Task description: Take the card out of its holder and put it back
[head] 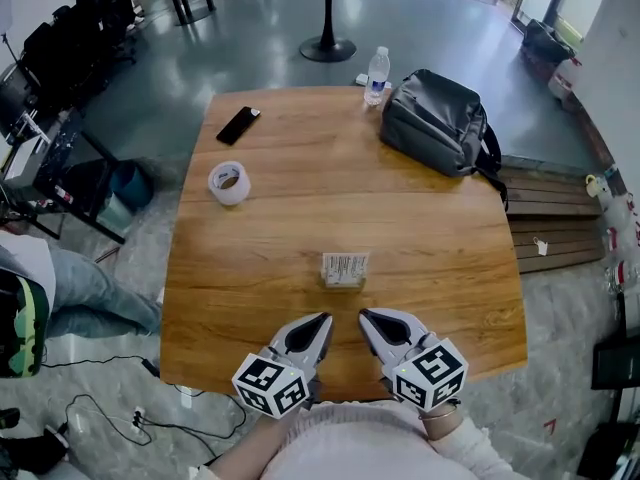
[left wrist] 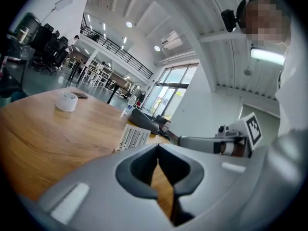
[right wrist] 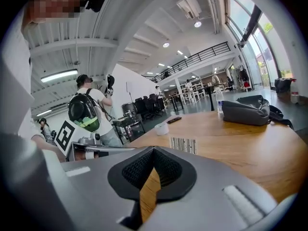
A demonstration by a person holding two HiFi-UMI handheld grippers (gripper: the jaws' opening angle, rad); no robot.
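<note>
A white card with black bar print stands upright in its clear holder [head: 345, 269] near the middle of the wooden table [head: 300, 168]. The same card shows in the left gripper view [left wrist: 133, 137] and the right gripper view [right wrist: 183, 145]. My left gripper [head: 324, 320] rests at the table's near edge, short of the card and to its left, shut with nothing in it [left wrist: 158, 148]. My right gripper [head: 365, 317] lies beside it to the right, also shut and empty [right wrist: 153, 151]. Neither touches the card.
A roll of white tape [head: 229, 182] lies at the left, a black phone [head: 238, 125] at the far left. A grey bag [head: 436, 121] and a water bottle [head: 376, 76] stand at the far right corner. A person [head: 40, 298] sits at the left, off the table.
</note>
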